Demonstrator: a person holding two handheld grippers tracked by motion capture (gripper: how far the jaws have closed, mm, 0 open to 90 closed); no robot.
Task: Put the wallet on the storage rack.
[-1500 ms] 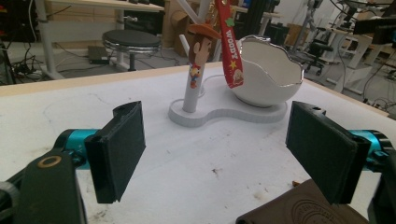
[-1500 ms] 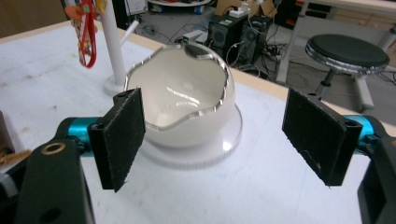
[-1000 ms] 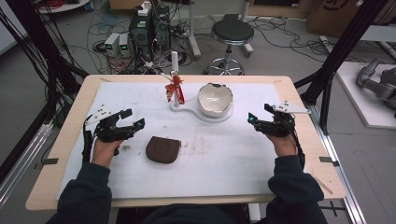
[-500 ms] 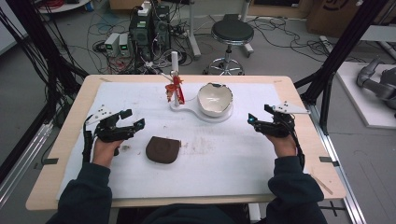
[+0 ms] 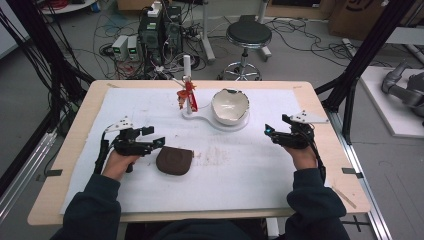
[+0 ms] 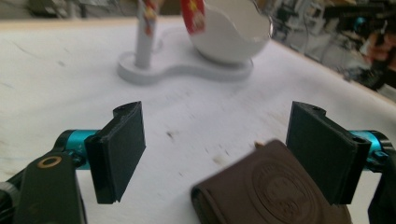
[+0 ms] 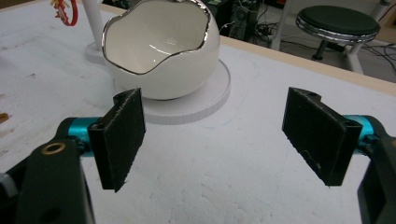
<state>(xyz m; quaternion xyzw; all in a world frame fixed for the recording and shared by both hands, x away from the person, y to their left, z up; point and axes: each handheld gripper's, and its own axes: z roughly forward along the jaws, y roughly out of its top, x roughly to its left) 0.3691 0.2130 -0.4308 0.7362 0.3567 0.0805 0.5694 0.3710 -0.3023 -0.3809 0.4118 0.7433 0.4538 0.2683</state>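
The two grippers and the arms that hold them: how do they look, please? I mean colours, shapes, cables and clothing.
The left gripper and the right gripper are black, each with two flat rectangular black jaw pads on turquoise metal stubs. A grey three-cornered plate with dark dots tops each one, and a black cable trails back along each hand. A brass-coloured ring sits by the left jaw. The person wears dark blue-green sleeves.

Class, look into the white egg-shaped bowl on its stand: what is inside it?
The bowl shows a bare, glossy white inner wall with nothing against it. Its front rim covers the very bottom, so whether something small lies there cannot be told.
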